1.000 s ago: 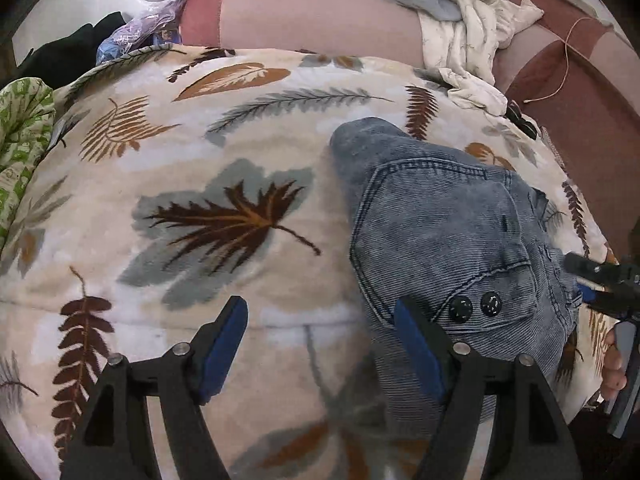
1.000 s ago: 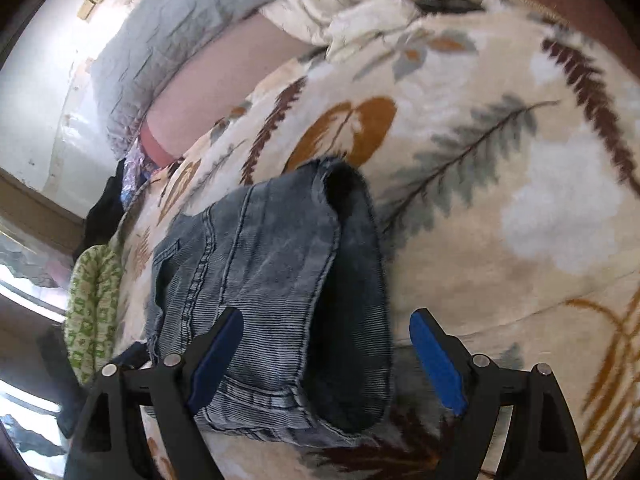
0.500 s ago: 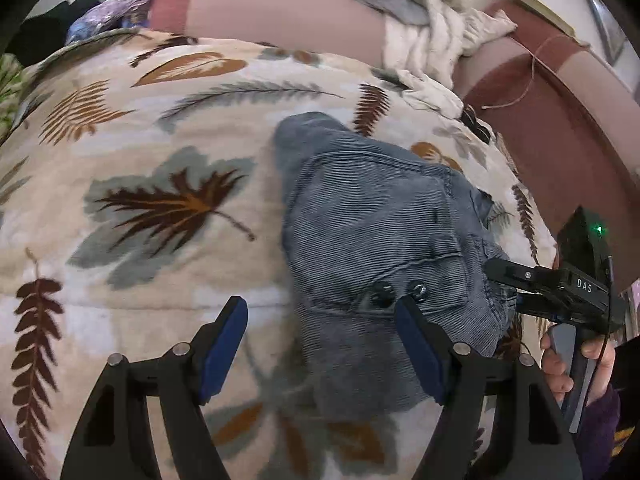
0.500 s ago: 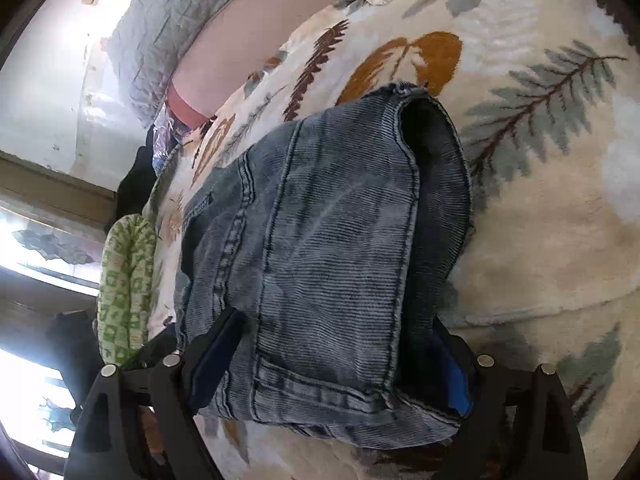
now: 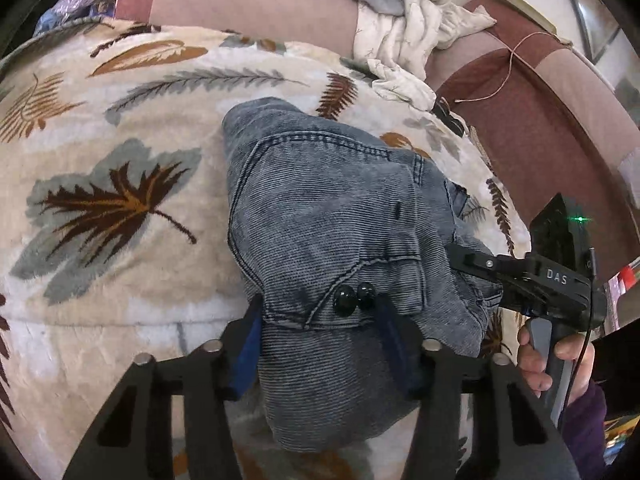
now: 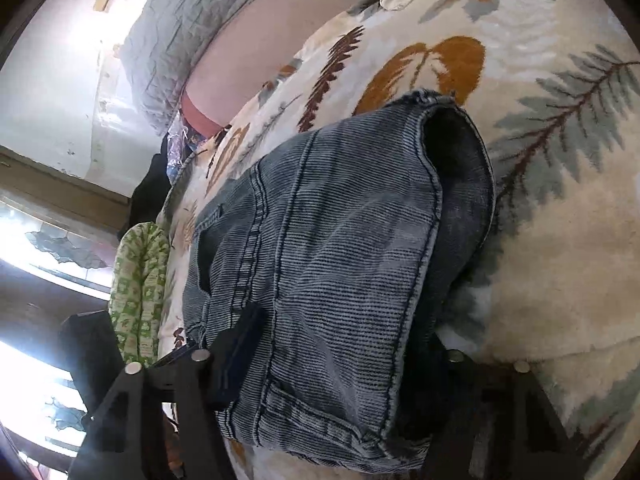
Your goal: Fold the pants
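Observation:
The folded grey-blue denim pants (image 5: pixel 328 216) lie in a compact bundle on a leaf-print blanket (image 5: pixel 112 120). My left gripper (image 5: pixel 320 344) has closed on the near edge of the bundle, just below two black buttons (image 5: pixel 354 294). My right gripper (image 6: pixel 332 372) is closed on the other edge of the pants (image 6: pixel 340 260); its right finger is hidden under the cloth. In the left wrist view the right gripper (image 5: pixel 480 268) reaches into the bundle from the right, held by a hand.
A pink headboard cushion (image 5: pixel 248 4) with grey and cream cloths (image 5: pixel 416 36) runs along the far side. A brown padded frame (image 5: pixel 552 128) is at right. A green patterned cloth (image 6: pixel 140 284) and a dark garment lie at the blanket's far end.
Both grippers moved in onto the pants and closed on opposite edges of the bundle; earlier their jaws stood wide open.

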A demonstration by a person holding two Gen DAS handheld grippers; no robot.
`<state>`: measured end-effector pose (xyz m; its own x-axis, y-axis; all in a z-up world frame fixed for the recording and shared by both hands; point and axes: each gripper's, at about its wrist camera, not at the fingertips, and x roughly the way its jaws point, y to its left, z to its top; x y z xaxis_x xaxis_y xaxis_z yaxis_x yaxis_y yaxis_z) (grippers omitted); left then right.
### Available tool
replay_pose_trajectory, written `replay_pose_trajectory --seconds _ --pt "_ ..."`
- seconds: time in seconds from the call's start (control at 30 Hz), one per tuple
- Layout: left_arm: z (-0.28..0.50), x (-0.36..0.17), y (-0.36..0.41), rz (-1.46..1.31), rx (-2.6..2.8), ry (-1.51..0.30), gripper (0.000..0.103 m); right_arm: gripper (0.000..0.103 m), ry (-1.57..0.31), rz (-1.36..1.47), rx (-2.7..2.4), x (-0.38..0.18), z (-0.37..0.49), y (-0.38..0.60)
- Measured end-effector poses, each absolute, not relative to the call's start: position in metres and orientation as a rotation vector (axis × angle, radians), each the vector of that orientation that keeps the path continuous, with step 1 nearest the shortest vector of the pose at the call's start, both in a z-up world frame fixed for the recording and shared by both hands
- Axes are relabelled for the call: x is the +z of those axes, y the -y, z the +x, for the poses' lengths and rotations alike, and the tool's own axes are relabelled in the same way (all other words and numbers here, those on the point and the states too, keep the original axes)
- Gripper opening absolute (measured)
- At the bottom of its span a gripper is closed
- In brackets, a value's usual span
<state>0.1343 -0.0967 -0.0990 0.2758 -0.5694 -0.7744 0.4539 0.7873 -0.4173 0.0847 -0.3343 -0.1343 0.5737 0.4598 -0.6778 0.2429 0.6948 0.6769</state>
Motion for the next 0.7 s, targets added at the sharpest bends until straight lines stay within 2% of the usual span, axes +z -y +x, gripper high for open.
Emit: replay_pose_trajectory --seconds 0.07,0.27,0.53,0.7 --pt "0.133 -0.096 0.097 -0.105 -0.685 -1.069 0.047 0.054 -0.967 0.813 0.148 -0.131 0.085 0.333" --pt "0.134 -0.079 0.09 -0.093 -0.668 -1.023 0.04 0.041 -0.916 0.724 0.148 -0.11 0.085 0.318" --pt "0.139 -0.045 0.048 -0.093 -0.599 -0.935 0.039 0.039 -0.825 0.607 0.206 -0.07 0.098 0.277" --pt "0.143 -0.05 0.013 -0.099 -0.532 -0.91 0.039 0.039 -0.809 0.542 0.25 -0.065 0.117 0.241"
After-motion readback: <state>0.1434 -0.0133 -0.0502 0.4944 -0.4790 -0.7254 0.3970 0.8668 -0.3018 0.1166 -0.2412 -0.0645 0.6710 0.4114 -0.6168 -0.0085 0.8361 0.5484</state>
